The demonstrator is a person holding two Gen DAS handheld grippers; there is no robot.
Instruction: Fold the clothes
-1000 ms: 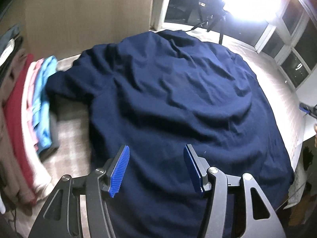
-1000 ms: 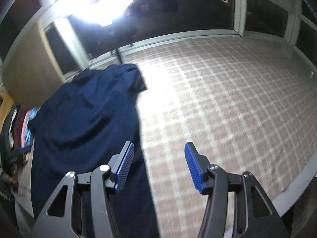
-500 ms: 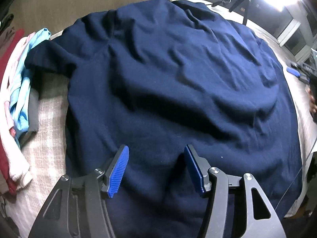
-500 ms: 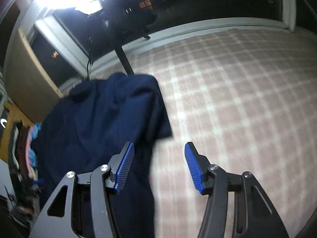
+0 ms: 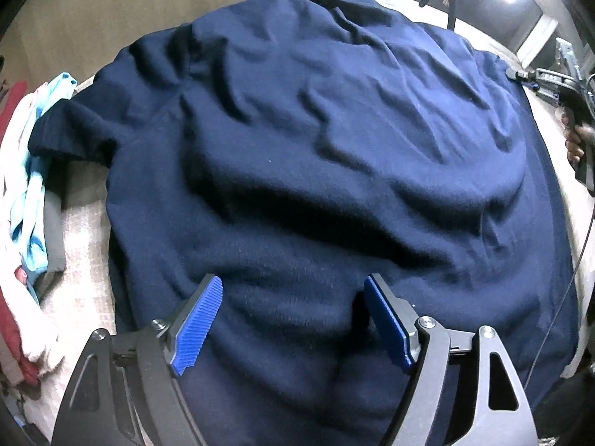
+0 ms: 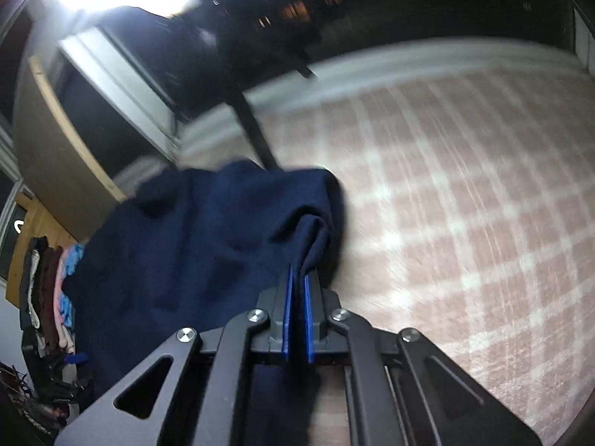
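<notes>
A: Left view first. Where's the cloth vs my left gripper [image 5: 292,319]?

B: The navy sweater [image 5: 334,156] is right under it and runs away from you, hem near the tips, collar end far off by the window. Long axis goes near-to-far in this view. Your jaws have just been opening and stand wide, cloth below and between them but the pads [image 5: 197,321] aren't pinching anything.

A: And my right gripper [image 5: 520,74]?

B: Far right edge of the sweater, w/ my hand [image 5: 574,137] on the handle behind it. So right is nearer that side edge, left is nearer the hem.

A: Count?

B: One sweater spread on the checked bedcover [image 5: 80,290], one stack of folded clothes [image 5: 26,186] at the left (pieces too bunched to count).

A: Right view now.

B: Right gripper [image 6: 297,293] has just been closing and is clamped on a bunched bit of the sweater [image 6: 178,252], prob. the side edge or a sleeve, can't tell which. The rest lies to the left of the jaws, bare bedcover [image 6: 465,223] to the right.

A: So the fold?

B: I'd judge the pinched edge has to go leftward, across the body. View's blurred, so the exact grip point is unclear. Same stack [image 6: 52,290] shows far left.
</notes>
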